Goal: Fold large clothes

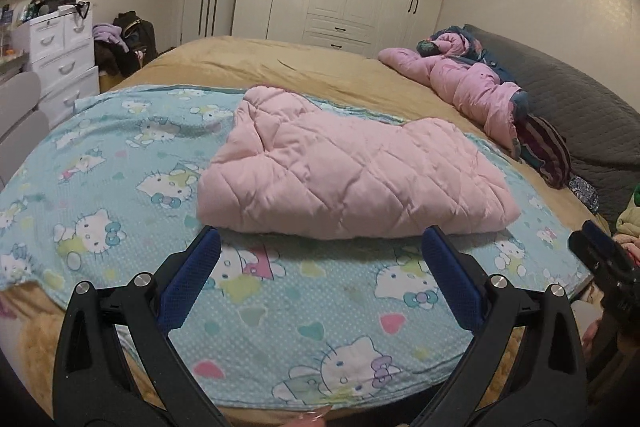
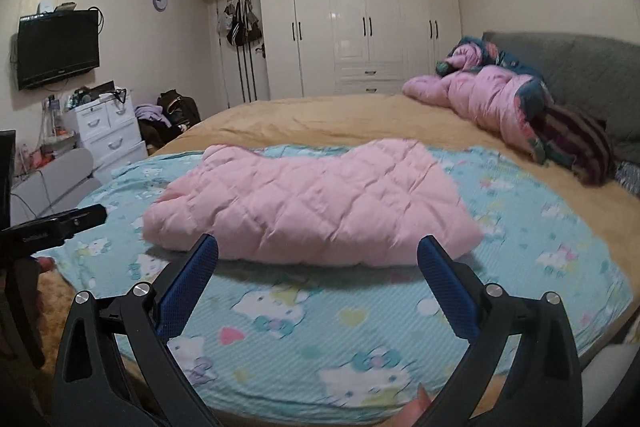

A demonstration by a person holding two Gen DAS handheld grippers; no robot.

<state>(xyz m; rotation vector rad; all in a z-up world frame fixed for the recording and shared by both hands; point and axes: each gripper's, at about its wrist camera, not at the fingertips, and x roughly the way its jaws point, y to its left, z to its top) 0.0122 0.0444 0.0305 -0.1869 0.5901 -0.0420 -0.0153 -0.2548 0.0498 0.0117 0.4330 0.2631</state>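
A wide bed (image 1: 280, 63) with a tan cover fills the room, and a light blue cartoon-cat blanket (image 1: 120, 167) is spread flat over its near end. On that blanket, toward the middle and right, lies the pink quilted garment (image 1: 352, 179), folded into a thick, puffy bundle with its rounded fold edge facing the cameras. A second crumpled pink piece of clothing (image 1: 460, 83) is heaped far back by the grey headboard (image 1: 568, 99).

The left gripper (image 1: 320, 247) hangs just in front of the pink garment's near edge, its blue-padded jaws spread wide and grasping nothing; the fingertips sit close to the fold without clearly touching it. The right gripper (image 2: 318, 255) is likewise spread wide and empty, poised just before the same edge, with the bundle lying straight ahead between its fingers.
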